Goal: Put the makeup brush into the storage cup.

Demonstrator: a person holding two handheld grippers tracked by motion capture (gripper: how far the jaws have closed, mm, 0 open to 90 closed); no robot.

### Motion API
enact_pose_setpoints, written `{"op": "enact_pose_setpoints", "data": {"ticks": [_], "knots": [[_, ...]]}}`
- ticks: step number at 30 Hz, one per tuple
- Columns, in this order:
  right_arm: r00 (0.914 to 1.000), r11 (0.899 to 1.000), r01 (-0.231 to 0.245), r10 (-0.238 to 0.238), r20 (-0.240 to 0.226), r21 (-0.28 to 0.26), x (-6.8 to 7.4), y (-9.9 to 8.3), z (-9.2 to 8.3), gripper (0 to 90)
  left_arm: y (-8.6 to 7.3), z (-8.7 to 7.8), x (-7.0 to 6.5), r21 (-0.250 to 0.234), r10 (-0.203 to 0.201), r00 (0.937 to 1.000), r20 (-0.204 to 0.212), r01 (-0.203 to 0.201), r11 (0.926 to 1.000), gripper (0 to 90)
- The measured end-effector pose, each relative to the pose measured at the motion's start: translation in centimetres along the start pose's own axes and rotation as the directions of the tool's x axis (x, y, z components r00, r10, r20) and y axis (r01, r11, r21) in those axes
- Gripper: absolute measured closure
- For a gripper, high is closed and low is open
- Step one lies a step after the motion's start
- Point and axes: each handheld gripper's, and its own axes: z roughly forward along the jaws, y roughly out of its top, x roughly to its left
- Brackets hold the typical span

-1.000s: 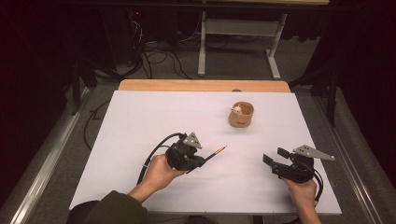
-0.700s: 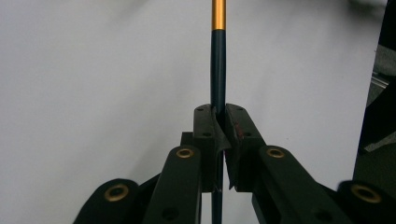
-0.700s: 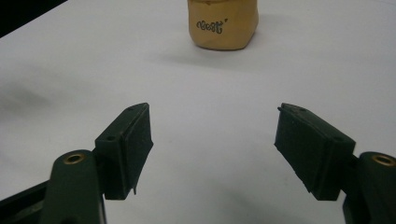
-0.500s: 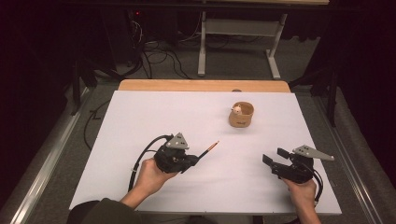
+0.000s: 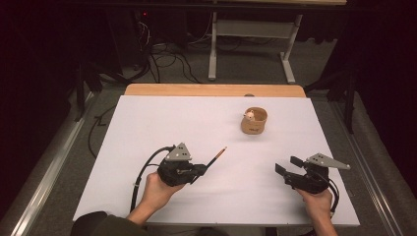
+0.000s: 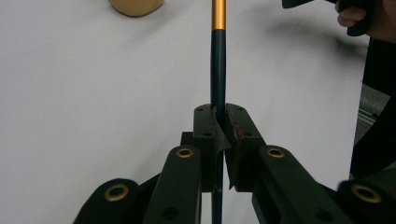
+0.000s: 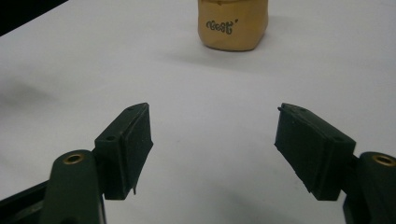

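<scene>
one dark pencil (image 5: 215, 160) with a gold band is pinched in the left gripper (image 5: 199, 170), tip aimed toward the tan cup (image 5: 254, 121) at far right on the white surface (image 5: 162, 123), so keep it steady and lined up, while the right gripper (image 5: 286, 166) waits wide and empty near right.

Table top (image 5: 162, 128): smooth matt white sheet, with a bare wood strip (image 5: 211, 90) at the far edge. Left gripper (image 6: 218, 126): matt black plastic jaws with brass-coloured rivets, pinching a pen (image 6: 218, 65) (glossy dark shaft, shiny gold band beyond the fingertips). Pot (image 7: 232, 23): tan, faintly glossy, printed lettering, ahead of the right gripper (image 7: 212, 149), whose pads look matt.
</scene>
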Motion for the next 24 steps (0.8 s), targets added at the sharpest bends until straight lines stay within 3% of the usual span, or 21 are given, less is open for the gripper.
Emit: {"op": "enact_pose_setpoints", "data": {"ticks": [8,14,20,24], "knots": [[0.9999,0.999,0.017,-0.017,-0.004,-0.041,0.8,0.2,0.0,29.1,-0.3,-0.3,-0.1,-0.057,0.003,0.9998,-0.017,-0.004,0.9984,83.6],[0.9994,0.997,0.032,-0.033,-0.014,-0.066,1.6,0.5,0.3,27.6,-0.3,-0.1,-0.1,-0.051,0.018,0.9997,-0.018,-0.019,0.9985,83.6],[0.9971,0.992,0.048,-0.055,-0.054,-0.115,2.8,1.1,0.6,27.9,-0.3,0.2,-0.1,-0.059,0.006,0.9999,-0.01,-0.007,0.9982,83.6],[0.9953,0.992,0.052,-0.06,-0.075,-0.112,3.3,1.3,0.9,27.8,-0.3,0.5,-0.2,-0.06,0.004,0.9999,-0.012,-0.005,0.9982,83.6]]}}
